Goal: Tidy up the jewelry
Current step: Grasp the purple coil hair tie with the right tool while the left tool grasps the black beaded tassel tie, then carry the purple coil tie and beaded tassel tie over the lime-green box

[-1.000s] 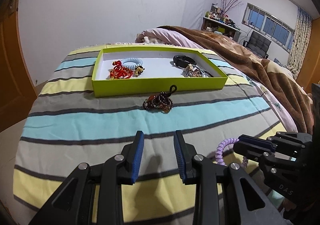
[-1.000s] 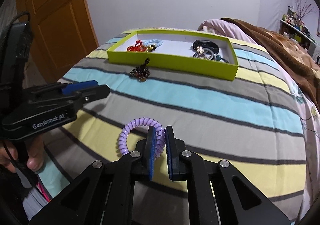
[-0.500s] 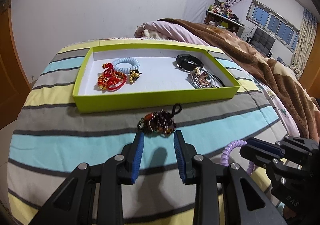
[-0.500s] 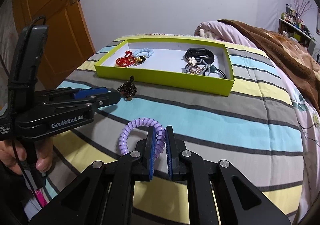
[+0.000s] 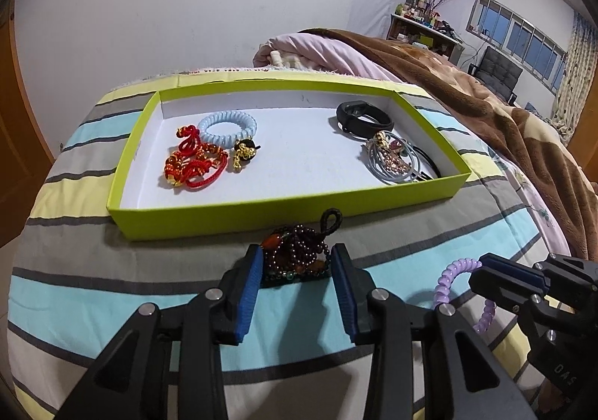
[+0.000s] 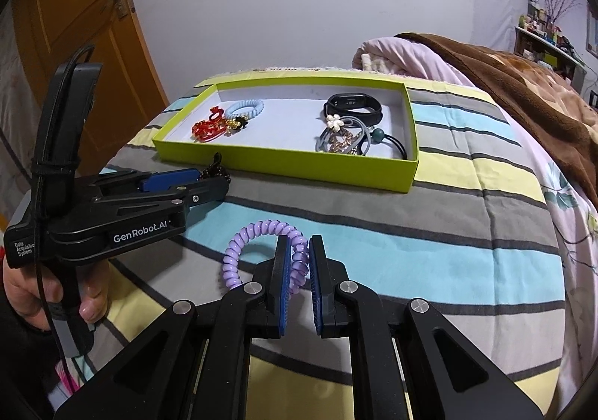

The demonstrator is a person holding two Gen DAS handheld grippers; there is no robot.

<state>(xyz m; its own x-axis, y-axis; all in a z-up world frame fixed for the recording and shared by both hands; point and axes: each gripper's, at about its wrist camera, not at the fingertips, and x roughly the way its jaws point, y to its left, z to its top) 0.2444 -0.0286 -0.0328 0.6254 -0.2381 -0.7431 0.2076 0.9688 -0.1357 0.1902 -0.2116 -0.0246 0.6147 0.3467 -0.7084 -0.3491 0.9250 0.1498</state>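
A dark beaded bracelet (image 5: 291, 246) with a cord loop lies on the striped bedspread just in front of the lime-green tray (image 5: 261, 210). My left gripper (image 5: 297, 253) straddles it. Its jaws are opening and its blue pads stand at either side of the beads. My right gripper (image 6: 300, 244) is shut on a purple spiral hair tie (image 6: 258, 229), held above the bed. That tie (image 5: 454, 270) also shows at the lower right of the left wrist view. The tray holds a red cord bracelet (image 5: 194, 162), a light-blue spiral tie (image 5: 226, 126), a black band (image 5: 364, 117) and grey hair ties with charms (image 5: 392, 160).
A brown blanket (image 5: 486, 91) over a pink quilt (image 5: 306, 49) is heaped right of and behind the tray. An orange door (image 6: 74, 27) stands to the left. A person's hand (image 6: 22, 289) grips the left tool's handle. A shelf and windows are far back on the right.
Both grippers have moved forward toward the tray. The left jaws have widened and now flank the beaded bracelet. The right gripper still holds the purple tie.
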